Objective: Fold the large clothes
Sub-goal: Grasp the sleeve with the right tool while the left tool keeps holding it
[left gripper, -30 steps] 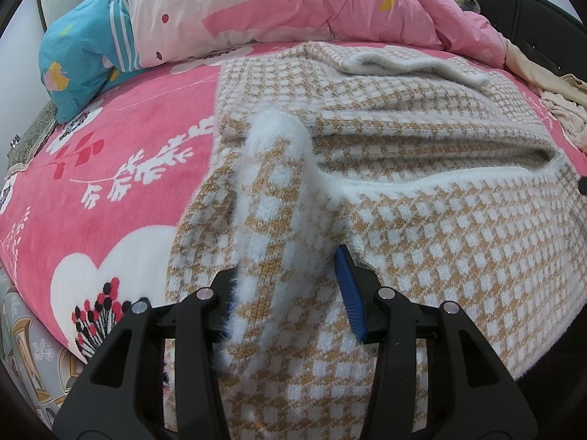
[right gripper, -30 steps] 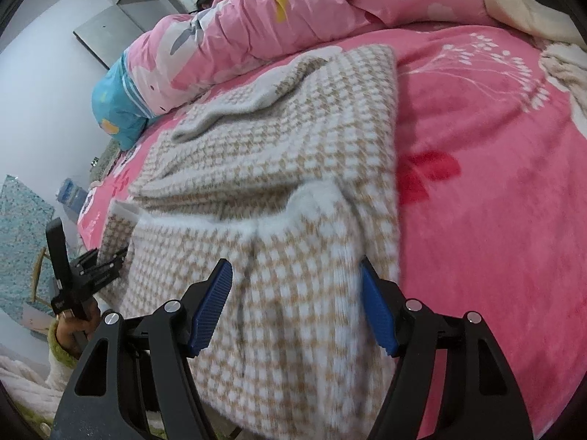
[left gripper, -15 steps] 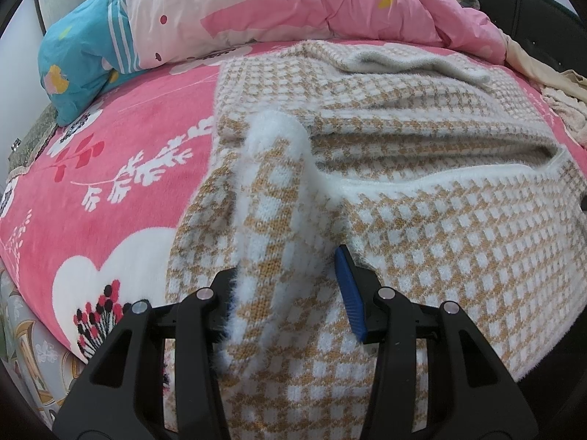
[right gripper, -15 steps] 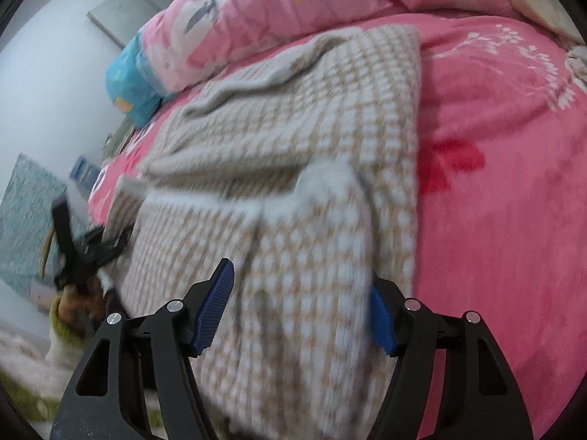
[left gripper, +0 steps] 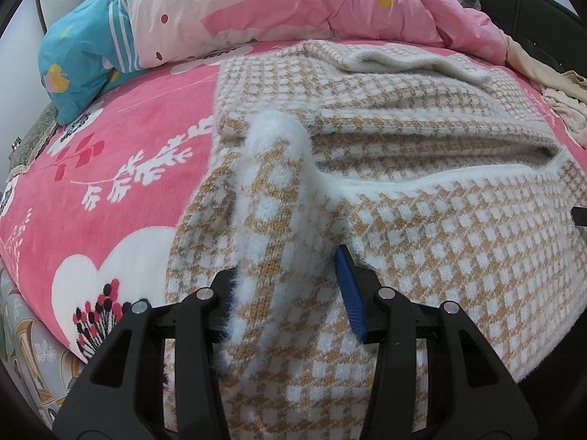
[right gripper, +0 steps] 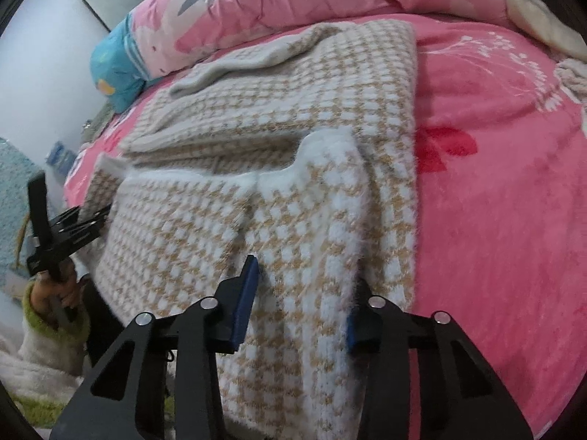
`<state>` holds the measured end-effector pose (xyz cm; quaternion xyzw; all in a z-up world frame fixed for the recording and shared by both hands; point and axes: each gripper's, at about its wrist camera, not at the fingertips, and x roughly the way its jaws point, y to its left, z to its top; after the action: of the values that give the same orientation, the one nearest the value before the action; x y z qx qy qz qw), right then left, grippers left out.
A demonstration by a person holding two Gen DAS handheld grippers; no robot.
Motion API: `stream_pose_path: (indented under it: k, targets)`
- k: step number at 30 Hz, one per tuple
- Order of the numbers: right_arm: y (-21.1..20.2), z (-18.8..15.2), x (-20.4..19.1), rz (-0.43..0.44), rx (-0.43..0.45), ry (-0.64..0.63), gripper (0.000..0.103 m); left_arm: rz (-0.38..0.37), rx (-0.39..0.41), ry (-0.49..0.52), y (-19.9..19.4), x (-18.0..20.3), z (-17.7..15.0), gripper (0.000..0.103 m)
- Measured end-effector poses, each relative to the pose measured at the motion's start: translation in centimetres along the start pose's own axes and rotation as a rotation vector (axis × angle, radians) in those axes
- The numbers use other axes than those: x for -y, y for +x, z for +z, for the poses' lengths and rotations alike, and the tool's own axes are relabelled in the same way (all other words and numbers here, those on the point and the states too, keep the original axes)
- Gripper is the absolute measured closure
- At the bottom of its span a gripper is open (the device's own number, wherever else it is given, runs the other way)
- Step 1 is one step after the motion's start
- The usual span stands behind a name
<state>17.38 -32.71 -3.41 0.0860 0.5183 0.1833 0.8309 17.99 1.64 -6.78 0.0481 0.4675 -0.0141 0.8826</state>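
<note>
Right hand-held gripper (right gripper: 299, 299) just closing, apparently pinching | fuzzy checked knit sweater (right gripper: 293, 198) | plush pink blanket (right gripper: 495, 201)

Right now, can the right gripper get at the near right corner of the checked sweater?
Probably yes. The right gripper already straddles that raised corner of the checked sweater; its jaws have just been closing with the knit between them. Nothing lies in the way, and the pink blanket beside it is bare.

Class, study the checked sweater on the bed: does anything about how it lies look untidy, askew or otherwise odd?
Yes. On the checked sweater, a grey-white flap at the far edge lies rumpled and turned over, showing its plain inner side. The near fold's white edge runs crooked, and fabric bunches into ridges at both near corners.
</note>
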Motion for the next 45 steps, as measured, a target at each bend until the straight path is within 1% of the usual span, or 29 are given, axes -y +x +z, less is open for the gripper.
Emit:
stream_pose_path:
  k: [1, 3, 6, 8, 13, 23, 45]
  targets:
    - [-0.2, -0.1, -0.4, -0.03, 0.006, -0.006, 0.074, -0.002, 0.0, -0.002, -0.1, 0.1, -0.1, 0.059]
    - [-0.6, -0.3, -1.3, -0.091, 0.02, -0.031, 0.076, -0.003, 0.0, -0.003, 0.0, 0.0, 0.0, 0.059]
    - [-0.3, -0.7, -2.9, -0.176, 0.015, -0.097, 0.077, -0.003, 0.001, -0.002, 0.0, 0.0, -0.1, 0.059]
    - [-0.2, -0.9, -3.9, -0.213, 0.013, -0.13, 0.077, -0.004, 0.001, -0.002, 0.0, 0.0, -0.1, 0.059]
    - [-0.2, -0.9, -4.8, -0.229, 0.007, -0.161, 0.076, -0.003, 0.001, -0.005, 0.0, 0.0, -0.1, 0.059]
    - [0.6, -0.9, -4.8, -0.248, 0.001, -0.165, 0.075, 0.0, 0.002, -0.004, 0.0, 0.0, 0.0, 0.059]
    - [0.7, -1.1, -4.7, -0.248, 0.003, -0.162, 0.074, 0.0, 0.004, -0.003, 0.0, 0.0, 0.0, 0.059]
